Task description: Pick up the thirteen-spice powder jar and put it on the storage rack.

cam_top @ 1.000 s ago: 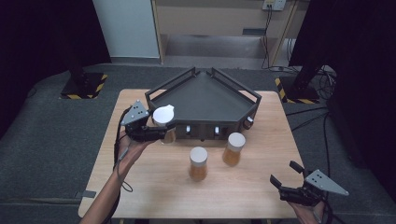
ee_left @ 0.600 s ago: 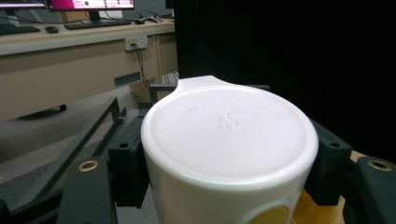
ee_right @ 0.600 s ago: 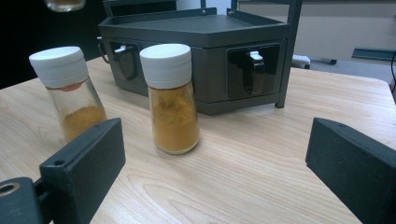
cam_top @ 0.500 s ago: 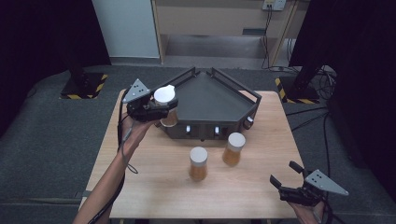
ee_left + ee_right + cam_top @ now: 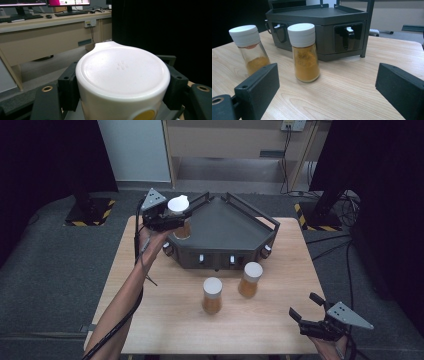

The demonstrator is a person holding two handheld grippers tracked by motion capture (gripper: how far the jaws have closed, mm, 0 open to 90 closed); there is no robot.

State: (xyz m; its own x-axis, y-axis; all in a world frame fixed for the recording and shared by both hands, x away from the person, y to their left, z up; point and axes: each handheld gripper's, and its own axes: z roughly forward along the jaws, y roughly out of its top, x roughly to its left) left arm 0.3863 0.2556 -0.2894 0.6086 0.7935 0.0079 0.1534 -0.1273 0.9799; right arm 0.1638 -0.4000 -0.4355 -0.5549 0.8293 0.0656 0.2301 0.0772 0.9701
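Since the earlier frames, the left gripper (image 5: 167, 217) had carried its white-capped glass spice jar of orange powder (image 5: 179, 215) up from the table's near-left area and back over the left corner of the dark grey angular metal rack (image 5: 225, 227); the right gripper (image 5: 311, 316) had stayed where it was, low at the table's near-right edge. Seen from the left gripper view, the black jaws were clamped on either side of the jar just beneath its white cap (image 5: 122, 72) (a small yellow patch showed at the lower edge of the cap); the jar stood upright in the grip, held above the rack's top surface, and whether it touched the rack could not be told. On the light wooden table (image 5: 150, 320) two more white-capped jars of orange powder stood in front of the rack, the fuller one (image 5: 304, 52) near the centre and another, tilted (image 5: 249, 48), just beside it; the right gripper's jaws were spread wide apart with nothing between them, pointed towards those jars and well short of them.
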